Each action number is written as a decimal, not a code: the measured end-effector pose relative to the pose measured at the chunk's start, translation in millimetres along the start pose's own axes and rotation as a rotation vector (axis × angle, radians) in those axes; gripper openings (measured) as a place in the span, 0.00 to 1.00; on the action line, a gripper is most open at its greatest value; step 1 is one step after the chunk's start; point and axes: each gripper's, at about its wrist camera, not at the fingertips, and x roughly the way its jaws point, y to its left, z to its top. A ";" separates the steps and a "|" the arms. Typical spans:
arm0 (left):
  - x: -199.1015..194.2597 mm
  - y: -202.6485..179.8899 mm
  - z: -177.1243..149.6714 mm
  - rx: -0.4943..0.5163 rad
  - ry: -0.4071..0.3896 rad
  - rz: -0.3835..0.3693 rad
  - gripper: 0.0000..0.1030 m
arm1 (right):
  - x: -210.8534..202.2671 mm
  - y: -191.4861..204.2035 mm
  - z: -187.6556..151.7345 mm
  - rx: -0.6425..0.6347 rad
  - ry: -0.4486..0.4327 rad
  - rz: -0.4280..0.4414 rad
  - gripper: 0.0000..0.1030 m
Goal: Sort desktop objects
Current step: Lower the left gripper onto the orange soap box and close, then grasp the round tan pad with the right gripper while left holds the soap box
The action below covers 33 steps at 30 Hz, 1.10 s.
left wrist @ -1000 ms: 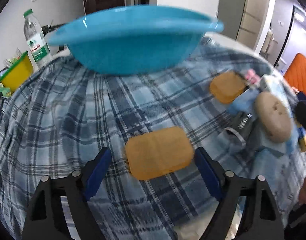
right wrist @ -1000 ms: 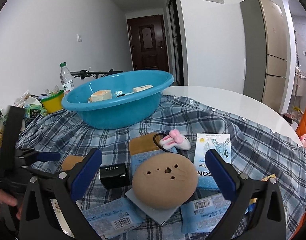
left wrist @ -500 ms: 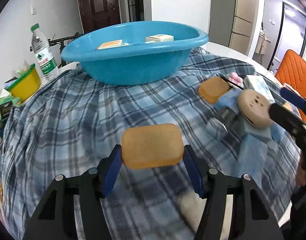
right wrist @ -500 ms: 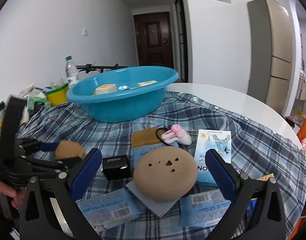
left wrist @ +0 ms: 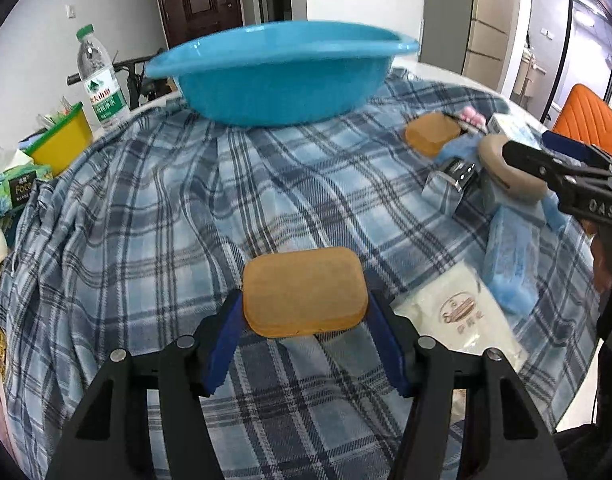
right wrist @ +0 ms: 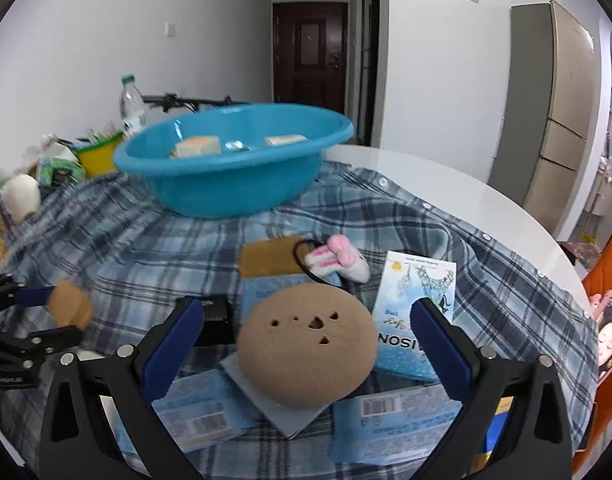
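Note:
My left gripper is shut on an orange-brown rounded pad and holds it above the plaid cloth; it also shows at the left of the right wrist view. The blue basin stands at the back with small boxes inside. My right gripper is open, its fingers either side of a round tan disc with small holes. A second orange pad, a pink-and-white bunny hair tie and a black box lie close by.
Blue packets and a booklet lie on the plaid cloth. A white sachet lies near the front. A water bottle, yellow tub and tissue pack stand at the left. An orange chair is right.
My left gripper closed on the orange pad and lifted it off the cloth. My right gripper came lower and nearer the tan disc, still open.

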 end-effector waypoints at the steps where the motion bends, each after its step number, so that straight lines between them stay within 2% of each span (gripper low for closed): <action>1: 2.2 -0.5 0.1 0.002 0.001 0.003 0.63 | 4.3 -1.3 -0.8 0.005 0.018 -0.011 1.00; 2: 3.9 -1.1 0.0 0.005 0.003 0.005 0.64 | 8.8 -2.8 -1.6 0.012 0.037 -0.019 1.00; 4: 5.5 -1.4 1.0 0.006 -0.001 0.022 0.83 | 15.6 -6.5 -3.6 0.026 0.075 -0.022 1.00; 7: 7.4 -3.5 0.5 0.013 -0.007 0.030 0.85 | 20.8 -10.1 -5.7 0.031 0.113 0.004 1.00; 11: 8.9 -1.9 1.5 -0.011 -0.010 0.020 0.85 | 23.9 -4.6 -8.0 -0.018 0.140 -0.013 1.00; 12: 8.2 -0.3 1.9 -0.023 -0.016 0.011 0.83 | 24.1 -3.8 -7.9 -0.022 0.141 -0.014 1.00; 13: 7.4 1.1 2.3 -0.031 -0.020 0.002 0.68 | 25.4 -3.4 -8.0 -0.028 0.147 -0.017 1.00; 14: 6.7 2.5 2.8 -0.040 -0.020 -0.009 0.62 | 27.6 -2.6 -8.1 -0.039 0.156 -0.029 1.00; 18: 0.9 8.9 4.0 -0.071 -0.037 -0.024 0.62 | 29.3 -2.4 -5.8 -0.048 0.150 -0.036 0.98; 19: -1.1 10.3 4.2 -0.074 -0.043 -0.021 0.62 | 25.9 -5.0 -5.6 -0.026 0.134 -0.019 0.81; 20: -2.8 11.7 4.2 -0.078 -0.049 -0.017 0.62 | 21.6 -8.1 -4.9 0.006 0.115 -0.006 0.74; 22: -5.9 14.7 4.8 -0.089 -0.059 -0.006 0.62 | 19.4 -11.1 -3.9 0.042 0.118 0.009 0.73; 26: -11.0 17.6 4.6 -0.104 -0.080 0.011 0.62 | 15.9 -8.0 -5.6 0.024 0.118 0.028 0.73; 30: -18.1 16.6 4.3 -0.112 -0.119 0.019 0.62 | 8.6 -6.2 -6.1 0.050 0.105 0.121 0.73; 33: -16.4 12.4 4.0 -0.092 -0.118 0.034 0.62 | 7.3 3.7 -7.3 0.025 0.116 0.194 0.74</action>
